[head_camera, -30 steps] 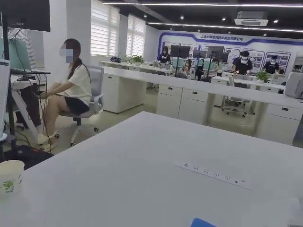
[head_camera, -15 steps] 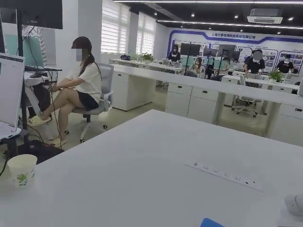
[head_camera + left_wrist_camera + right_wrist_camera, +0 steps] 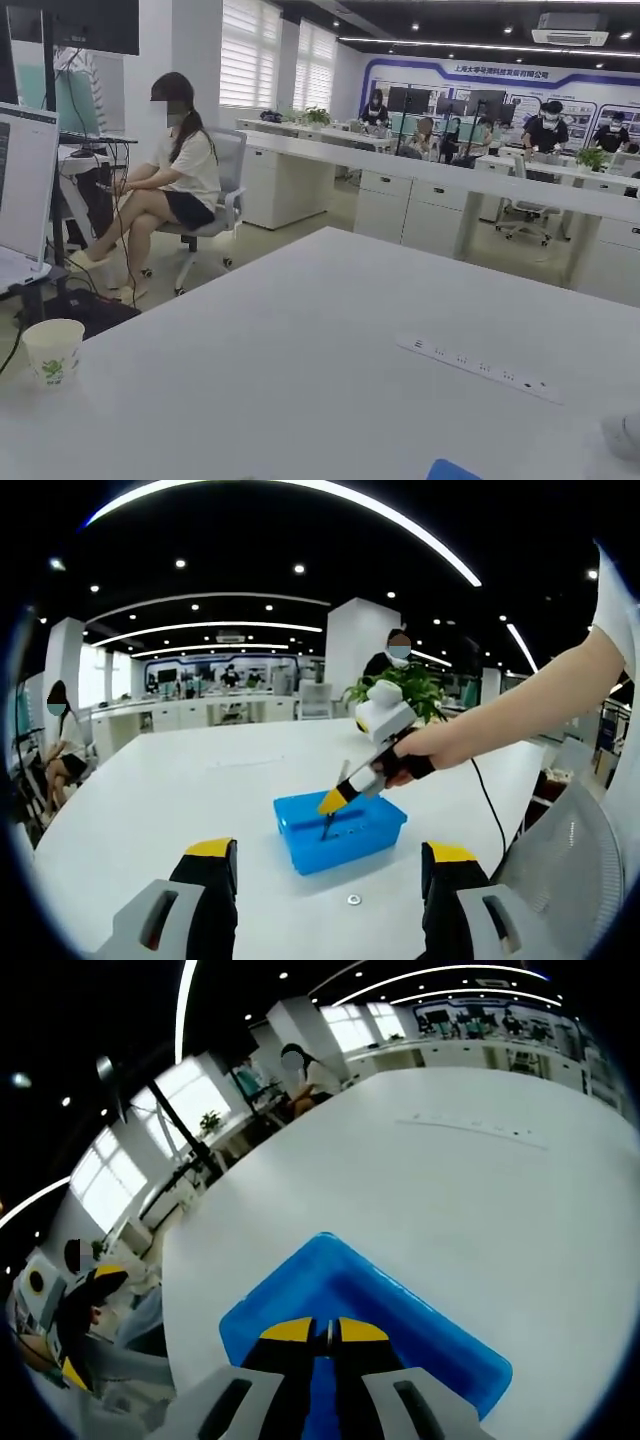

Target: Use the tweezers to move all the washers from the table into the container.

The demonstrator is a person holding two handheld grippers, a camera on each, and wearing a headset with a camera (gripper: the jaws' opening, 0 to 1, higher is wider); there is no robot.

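The right gripper [image 3: 328, 1330] is clenched: its two yellow-tipped black jaws are pressed together on the thin dark tweezers [image 3: 329, 823], which show as a narrow sliver between the tips. In the left gripper view a hand [image 3: 412, 763] holds this gripper tilted down, and the tweezers' slim points reach into the container [image 3: 390, 1305]. The container is a shallow, rectangular tray of bright blue plastic with rounded corners and a raised rim, sitting on the table [image 3: 170, 790], whose top is smooth, matte and white.

The left gripper [image 3: 329, 852] hangs released on the near side of the container, its blocky yellow-capped jaws spread wide apart with nothing between them. Between those jaws, just beside the container's near wall, one small flat metal washer [image 3: 352, 899] lies on the tabletop, a pale ring apart from the container.

Farther out, a long flat white power strip [image 3: 480, 365] lies on the table's far right part. A paper cup [image 3: 53, 351] with a green print stands at the left edge. Beyond it a person [image 3: 182, 180] sits on a grey swivel chair [image 3: 222, 200].
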